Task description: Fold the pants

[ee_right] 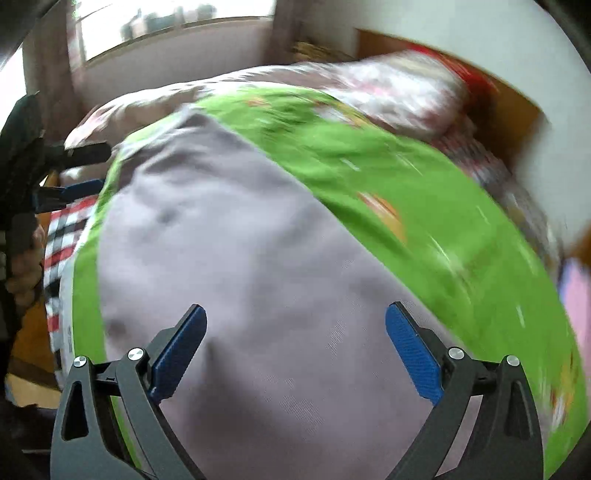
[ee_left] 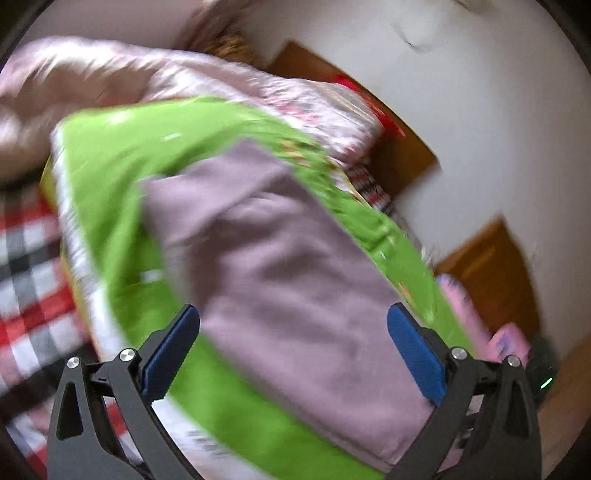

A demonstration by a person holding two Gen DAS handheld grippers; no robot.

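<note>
The mauve pants (ee_left: 280, 266) lie folded in a long band on a bright green sheet (ee_left: 110, 162) on the bed. My left gripper (ee_left: 293, 317) hovers over the near end of the pants, open, with nothing between its blue pads. In the right wrist view the pants (ee_right: 221, 266) fill the middle, and my right gripper (ee_right: 295, 314) stands open above them, holding nothing. The left gripper (ee_right: 83, 170) also shows at the far left edge of that view, beside the pants' far end, held by a hand (ee_right: 24, 269). Both views are motion-blurred.
A pink floral quilt (ee_left: 110, 74) is bunched at the far side of the bed. A red, white and black checked cloth (ee_left: 26, 266) lies left of the green sheet. A wooden headboard (ee_left: 402, 155) and white wall (ee_left: 480, 110) are at the right. A window (ee_right: 166, 26) is behind the bed.
</note>
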